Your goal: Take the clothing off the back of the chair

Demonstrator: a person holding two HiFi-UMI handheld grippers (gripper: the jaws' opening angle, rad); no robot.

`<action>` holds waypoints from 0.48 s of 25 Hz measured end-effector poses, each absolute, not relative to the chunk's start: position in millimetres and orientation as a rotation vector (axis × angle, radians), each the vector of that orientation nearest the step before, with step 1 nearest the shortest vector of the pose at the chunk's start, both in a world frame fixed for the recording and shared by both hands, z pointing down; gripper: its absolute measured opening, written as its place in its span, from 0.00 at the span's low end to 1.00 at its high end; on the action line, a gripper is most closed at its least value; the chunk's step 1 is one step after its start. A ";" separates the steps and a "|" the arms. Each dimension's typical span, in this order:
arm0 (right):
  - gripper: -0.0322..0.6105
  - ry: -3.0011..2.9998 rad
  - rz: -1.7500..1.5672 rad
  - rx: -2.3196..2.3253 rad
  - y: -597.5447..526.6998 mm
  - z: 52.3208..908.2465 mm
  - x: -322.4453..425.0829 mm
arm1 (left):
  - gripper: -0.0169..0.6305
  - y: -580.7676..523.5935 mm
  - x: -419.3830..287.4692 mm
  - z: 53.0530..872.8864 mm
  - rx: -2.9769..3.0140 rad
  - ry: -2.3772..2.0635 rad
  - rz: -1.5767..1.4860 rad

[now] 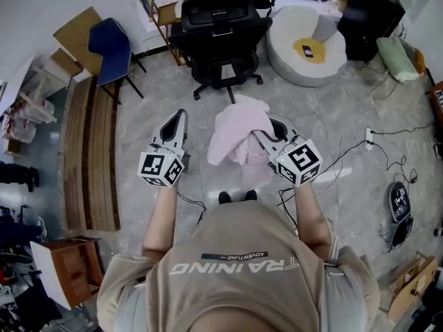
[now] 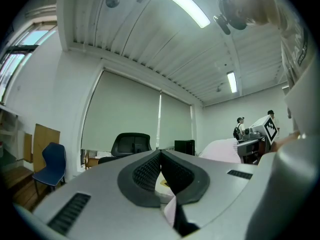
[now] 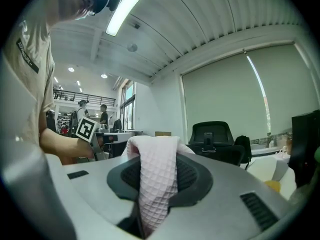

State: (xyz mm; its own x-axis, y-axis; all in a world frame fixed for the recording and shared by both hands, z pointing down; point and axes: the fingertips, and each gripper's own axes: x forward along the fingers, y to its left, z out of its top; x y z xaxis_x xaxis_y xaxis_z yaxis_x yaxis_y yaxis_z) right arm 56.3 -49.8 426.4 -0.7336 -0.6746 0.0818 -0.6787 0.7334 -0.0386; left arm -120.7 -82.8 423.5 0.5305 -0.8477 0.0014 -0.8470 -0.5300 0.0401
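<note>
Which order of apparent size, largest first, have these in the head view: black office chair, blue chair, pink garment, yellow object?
1. black office chair
2. pink garment, though its nearness to the camera enlarges it
3. blue chair
4. yellow object

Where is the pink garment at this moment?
In the head view the pink garment hangs at centre, clamped in the right gripper, clear of the black office chair beyond it.
</note>
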 end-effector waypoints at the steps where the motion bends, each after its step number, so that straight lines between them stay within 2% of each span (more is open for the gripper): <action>1: 0.24 -2.864 0.101 1.131 -50.1 426.1 57.8 | 0.05 -84.0 -120.0 424.8 2.715 -1.497 -0.033; 12: 0.24 -2.841 0.120 1.147 -45.2 437.1 64.5 | 0.05 -84.9 -120.2 431.4 2.715 -1.487 -0.070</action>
